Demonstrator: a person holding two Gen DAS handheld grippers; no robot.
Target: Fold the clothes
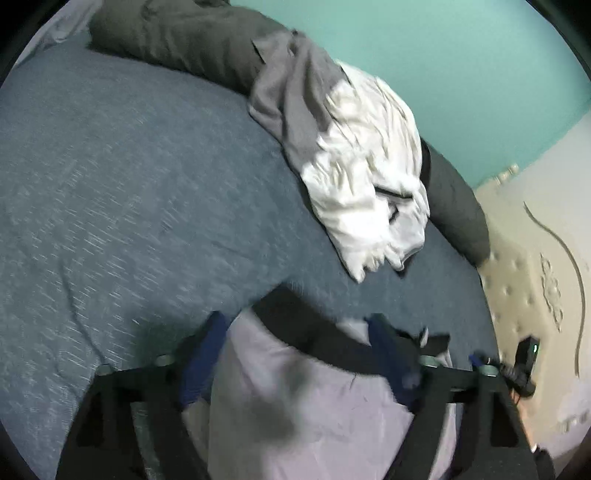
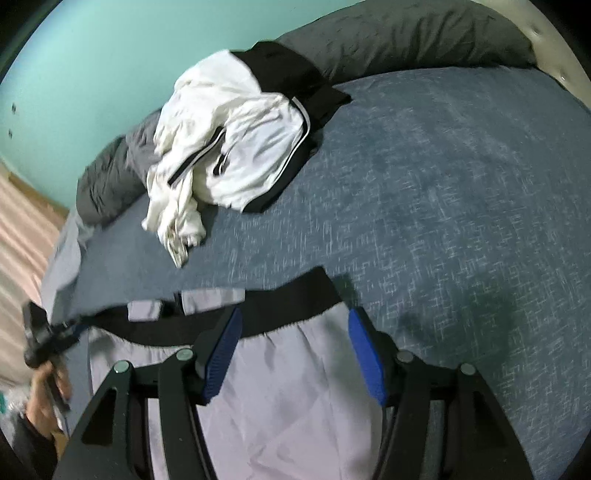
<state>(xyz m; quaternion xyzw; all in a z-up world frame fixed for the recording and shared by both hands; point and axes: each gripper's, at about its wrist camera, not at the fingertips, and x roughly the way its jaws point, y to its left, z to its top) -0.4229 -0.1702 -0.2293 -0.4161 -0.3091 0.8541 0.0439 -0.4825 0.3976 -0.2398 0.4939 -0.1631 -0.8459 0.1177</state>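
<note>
A pale lilac garment (image 1: pixel 314 406) (image 2: pixel 295 387) with a black waistband (image 1: pixel 314 332) (image 2: pixel 258 314) lies flat on the blue bedspread (image 1: pixel 129 184) (image 2: pixel 461 184). My left gripper (image 1: pixel 297 325) stands open over the waistband, its blue pads wide apart on either side of the cloth and not pressing it. My right gripper (image 2: pixel 295 317) is open too, and its blue pads straddle the right end of the waistband. The right wrist view shows a hand (image 2: pixel 48 387) holding the left gripper's black body (image 2: pixel 37 339) at the garment's left end.
A rumpled pile of white, grey and black clothes (image 1: pixel 362 177) (image 2: pixel 229 140) lies further up the bed. Dark grey pillows (image 1: pixel 177 37) (image 2: pixel 406 33) line the teal wall behind it. A beige tufted headboard (image 1: pixel 517 280) borders the bed.
</note>
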